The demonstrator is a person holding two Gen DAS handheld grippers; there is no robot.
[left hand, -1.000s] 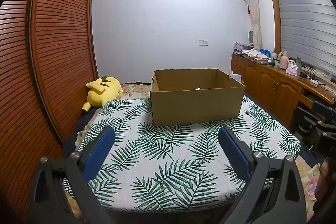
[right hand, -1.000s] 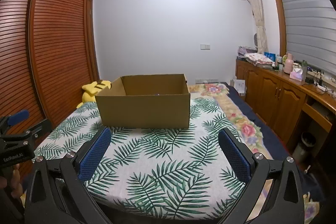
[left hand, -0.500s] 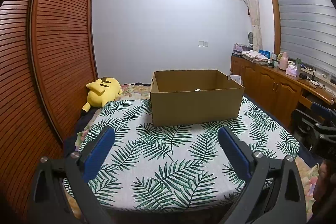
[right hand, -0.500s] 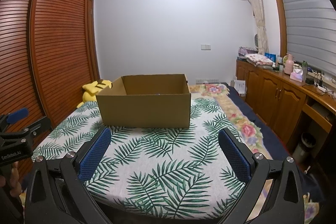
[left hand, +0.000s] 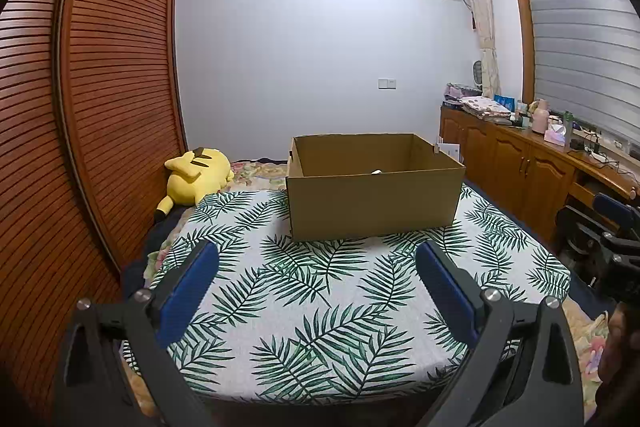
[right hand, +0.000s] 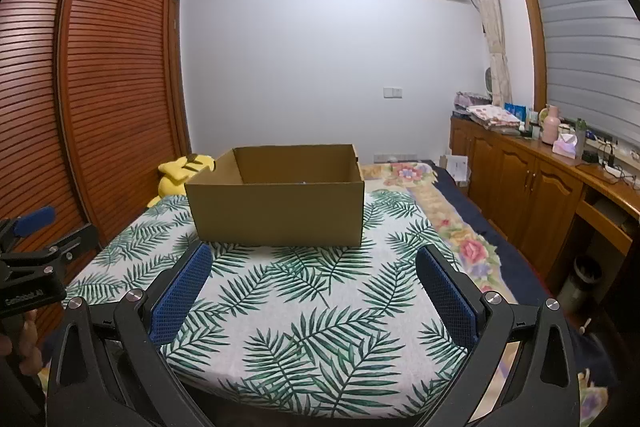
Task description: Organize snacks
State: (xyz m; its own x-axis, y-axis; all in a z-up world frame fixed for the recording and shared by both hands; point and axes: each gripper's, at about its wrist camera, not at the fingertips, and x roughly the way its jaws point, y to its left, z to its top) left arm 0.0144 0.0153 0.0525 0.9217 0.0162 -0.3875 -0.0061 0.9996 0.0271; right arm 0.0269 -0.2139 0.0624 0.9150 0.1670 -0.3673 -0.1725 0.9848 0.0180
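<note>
Bed (left hand: pixel 320 307): your largest item, spread with a palm-leaf cover; it carries the box, with bare cover between the box and your grippers.

Wardrobe (left hand: pixel 100 107): slatted wooden doors along your left, beside the bed.

Cardboard box (left hand: pixel 372 203): open-topped, sitting on the far half of the bed, well apart from both grippers. Its long axis runs across your view, left to right, and a long side wall faces you; the opening points straight up. In the right wrist view the box (right hand: pixel 280 211) shows the same broad face, slightly turned.

Plush toy (left hand: pixel 196 175): yellow, lying on the bed near the box's left end, against the wardrobe side.

Left gripper (left hand: pixel 316 259): jaws spread wide, nothing between them, held low over the near edge of the bed.

Right gripper (right hand: pixel 314 261): likewise spread wide and holding nothing.

Small pale object (left hand: pixel 376 171): just peeking above the box's near wall, inside; too small for you to identify.

Progress, as a judgement: you appear to be at either the start or the finish. No snacks lie on the cover, and the box interior is mostly hidden, so you cannot tell how many are packed.
</note>
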